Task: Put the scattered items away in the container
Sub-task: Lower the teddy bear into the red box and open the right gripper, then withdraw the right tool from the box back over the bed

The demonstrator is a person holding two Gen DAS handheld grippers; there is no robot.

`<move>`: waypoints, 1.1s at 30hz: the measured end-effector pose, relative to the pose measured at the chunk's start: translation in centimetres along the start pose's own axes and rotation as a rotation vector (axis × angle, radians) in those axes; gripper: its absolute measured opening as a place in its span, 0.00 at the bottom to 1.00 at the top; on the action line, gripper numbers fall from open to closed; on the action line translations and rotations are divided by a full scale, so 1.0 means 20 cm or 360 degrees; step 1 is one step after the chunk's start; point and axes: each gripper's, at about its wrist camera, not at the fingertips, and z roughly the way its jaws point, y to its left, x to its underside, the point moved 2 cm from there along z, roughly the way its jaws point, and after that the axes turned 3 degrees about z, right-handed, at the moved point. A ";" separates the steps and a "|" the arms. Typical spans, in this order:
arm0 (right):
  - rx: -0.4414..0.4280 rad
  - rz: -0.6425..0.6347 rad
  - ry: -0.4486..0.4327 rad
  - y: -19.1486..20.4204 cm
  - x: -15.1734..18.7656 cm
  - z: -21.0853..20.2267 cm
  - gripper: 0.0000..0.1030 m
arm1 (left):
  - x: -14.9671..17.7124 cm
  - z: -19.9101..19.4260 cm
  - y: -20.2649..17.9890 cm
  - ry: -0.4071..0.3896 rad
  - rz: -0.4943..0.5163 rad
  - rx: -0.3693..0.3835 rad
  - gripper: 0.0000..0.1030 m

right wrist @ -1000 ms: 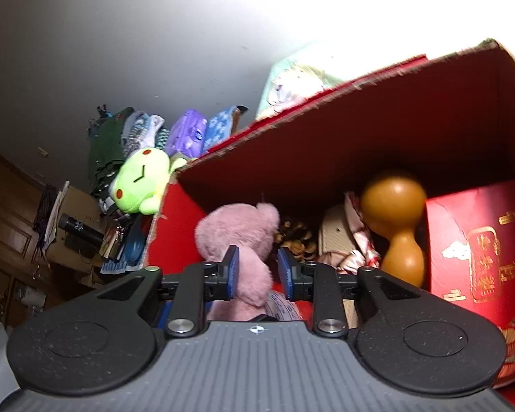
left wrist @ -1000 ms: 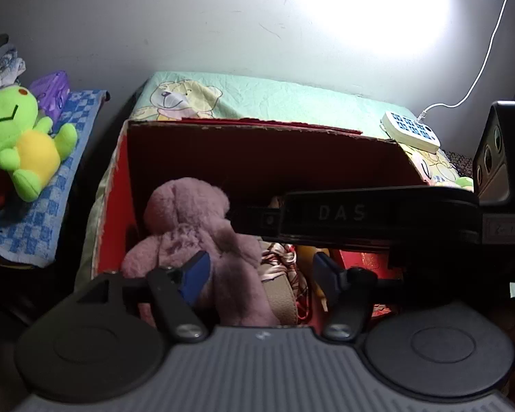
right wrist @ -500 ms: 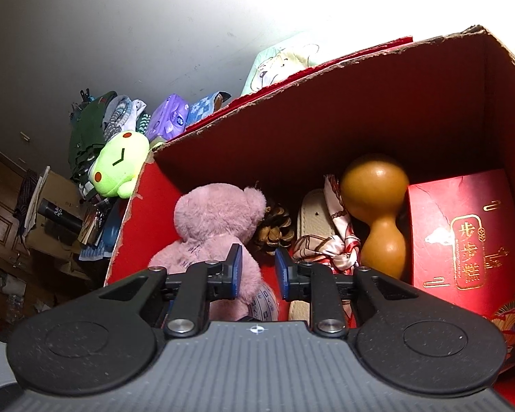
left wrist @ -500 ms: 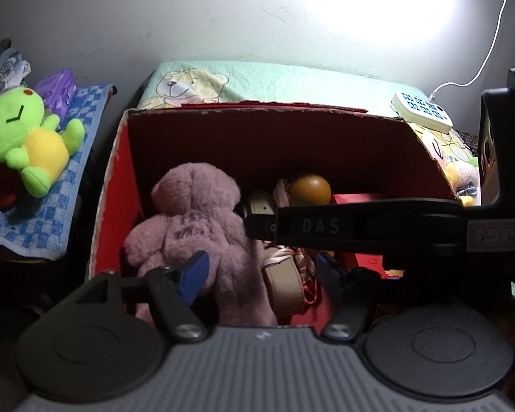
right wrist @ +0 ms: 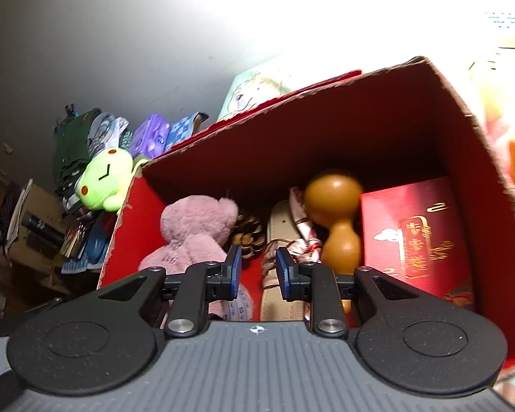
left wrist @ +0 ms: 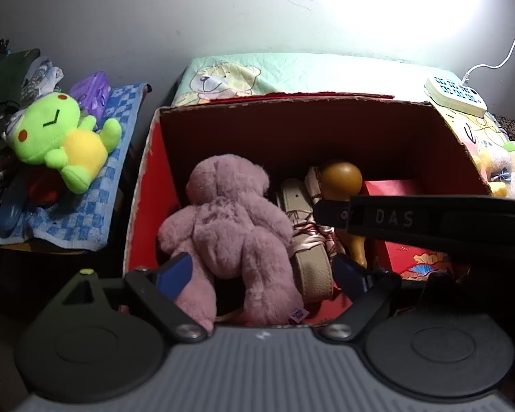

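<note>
Left wrist view: my left tool (left wrist: 262,271) is opening around the pink teddy bear (left wrist: 230,226), which lies inside the red cardboard box (left wrist: 147,178). My right tool (right wrist: 257,271) hovers above the box, jaws narrowly parted, gripping nothing.

My red box (left wrist: 147,185) sits on the bed (left wrist: 292,72) with the bear sheet. A white power strip (left wrist: 456,94) lies on the bed too

I see a green frog plush (left wrist: 56,137) at nine o'clock on a blue checked cloth (left wrist: 86,202), a white power strip (left wrist: 455,94) at two o'clock, and a bear-print sheet (left wrist: 257,72) at twelve.
</note>
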 end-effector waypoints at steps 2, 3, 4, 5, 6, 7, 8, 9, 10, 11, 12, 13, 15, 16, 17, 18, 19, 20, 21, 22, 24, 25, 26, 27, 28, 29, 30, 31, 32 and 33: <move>0.0007 0.0026 -0.0011 -0.01 0.00 -0.02 0.25 | 0.00 -0.01 0.00 0.0001 -0.0005 -0.0009 0.86; 0.0011 0.0033 -0.0021 -0.02 0.01 -0.03 0.25 | 0.00 -0.02 0.00 -0.0001 -0.0006 -0.0018 0.87; 0.0014 0.0035 -0.0031 -0.02 0.01 -0.04 0.25 | 0.01 -0.02 -0.01 -0.0002 -0.0006 -0.0030 0.87; 0.0018 0.0034 -0.0041 -0.02 0.01 -0.05 0.25 | 0.01 -0.03 -0.01 -0.0003 -0.0006 -0.0041 0.87; 0.0022 0.0035 -0.0052 -0.02 0.02 -0.06 0.25 | 0.01 -0.03 -0.01 -0.0004 -0.0006 -0.0051 0.88; 0.0026 0.0037 -0.0061 -0.02 0.02 -0.07 0.25 | 0.01 -0.04 -0.02 -0.0005 -0.0008 -0.0059 0.88; 0.0030 0.0039 -0.0066 -0.03 0.02 -0.07 0.25 | 0.01 -0.04 -0.02 -0.0006 -0.0008 -0.0066 0.88; 0.0033 0.0043 -0.0072 -0.03 0.02 -0.08 0.25 | 0.01 -0.04 -0.03 -0.0006 -0.0006 -0.0074 0.88; 0.0035 0.0045 -0.0078 -0.03 0.02 -0.08 0.25 | 0.01 -0.05 -0.03 -0.0007 -0.0003 -0.0086 0.89; 0.0039 0.0046 -0.0082 -0.03 0.02 -0.09 0.25 | 0.01 -0.05 -0.04 -0.0010 0.0000 -0.0097 0.89; 0.0043 0.0045 -0.0087 -0.03 0.02 -0.09 0.25 | 0.01 -0.06 -0.04 -0.0013 0.0004 -0.0109 0.89; 0.0045 0.0043 -0.0091 -0.04 0.03 -0.10 0.25 | 0.01 -0.06 -0.05 -0.0017 0.0008 -0.0123 0.89; 0.0048 0.0042 -0.0101 -0.04 0.03 -0.11 0.25 | 0.00 -0.07 -0.06 -0.0019 0.0011 -0.0147 0.90; 0.0048 0.0040 -0.0105 -0.05 0.03 -0.12 0.25 | 0.00 -0.07 -0.06 -0.0018 0.0009 -0.0157 0.90; 0.0048 0.0038 -0.0111 -0.05 0.03 -0.12 0.25 | 0.00 -0.07 -0.07 -0.0016 0.0007 -0.0166 0.90; 0.0050 0.0036 -0.0117 -0.06 0.04 -0.13 0.25 | 0.00 -0.07 -0.07 -0.0013 0.0005 -0.0180 0.91; 0.0050 0.0032 -0.0124 -0.06 0.04 -0.14 0.25 | 0.00 -0.07 -0.08 -0.0008 0.0005 -0.0200 0.91; 0.0048 0.0027 -0.0131 -0.06 0.04 -0.15 0.25 | -0.01 -0.07 -0.08 -0.0004 0.0008 -0.0223 0.91; 0.0047 0.0022 -0.0139 -0.07 0.04 -0.15 0.25 | -0.01 -0.07 -0.09 -0.0001 0.0011 -0.0243 0.91; 0.0043 0.0017 -0.0146 -0.07 0.04 -0.16 0.25 | -0.01 -0.07 -0.09 0.0000 0.0014 -0.0260 0.91; 0.0030 0.0010 -0.0160 -0.08 0.04 -0.19 0.25 | -0.01 -0.08 -0.11 0.0001 0.0016 -0.0286 0.91; 0.0023 0.0005 -0.0165 -0.08 0.04 -0.20 0.25 | -0.02 -0.08 -0.12 -0.0001 0.0019 -0.0298 0.91; 0.0018 -0.0003 -0.0168 -0.09 0.04 -0.21 0.25 | -0.02 -0.08 -0.13 -0.0006 0.0023 -0.0312 0.91; 0.0010 -0.0011 -0.0169 -0.09 0.03 -0.22 0.25 | -0.02 -0.09 -0.15 -0.0011 0.0027 -0.0332 0.91; -0.0002 -0.0017 -0.0169 -0.10 0.03 -0.23 0.25 | -0.03 -0.10 -0.16 -0.0013 0.0027 -0.0354 0.91; -0.0015 -0.0024 -0.0169 -0.10 0.02 -0.24 0.25 | -0.03 -0.10 -0.17 -0.0014 0.0026 -0.0373 0.92; -0.0025 -0.0033 -0.0168 -0.11 0.02 -0.26 0.25 | -0.03 -0.11 -0.19 -0.0015 0.0023 -0.0390 0.92; -0.0030 -0.0041 -0.0168 -0.12 0.01 -0.27 0.25 | -0.04 -0.11 -0.21 -0.0015 0.0017 -0.0407 0.93; -0.0035 -0.0046 -0.0168 -0.12 0.01 -0.28 0.25 | -0.04 -0.12 -0.22 -0.0013 0.0008 -0.0420 0.93; -0.0041 -0.0051 -0.0166 -0.13 0.00 -0.30 0.25 | -0.04 -0.12 -0.23 -0.0008 -0.0002 -0.0430 0.93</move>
